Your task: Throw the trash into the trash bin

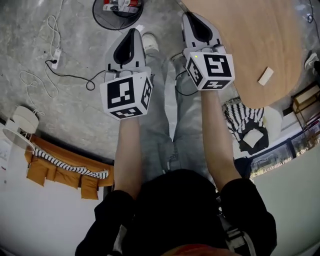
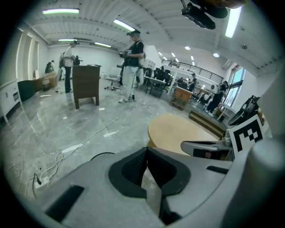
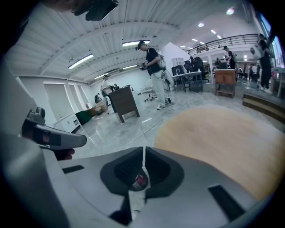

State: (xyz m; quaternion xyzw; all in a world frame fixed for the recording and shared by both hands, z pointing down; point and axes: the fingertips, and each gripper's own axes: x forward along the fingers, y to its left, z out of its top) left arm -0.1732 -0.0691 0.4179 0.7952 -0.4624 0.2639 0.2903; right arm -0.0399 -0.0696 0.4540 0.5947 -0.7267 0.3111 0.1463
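Bright ceiling strip lights [image 2: 60, 11] sheen the floor [image 2: 53, 129]; fisheye edges darken.

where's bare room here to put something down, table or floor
Most of the round light wooden table is bare; only a small cream block lies near its edge. The grey floor between the black round bin and the white cable is free too. Crowded: further left, looped cables and a white power strip.

At twelve o'clock the trash bin [image 1: 114, 21] is cut off by the top edge, and at two o'clock the round table [image 1: 250, 45] runs out of frame.
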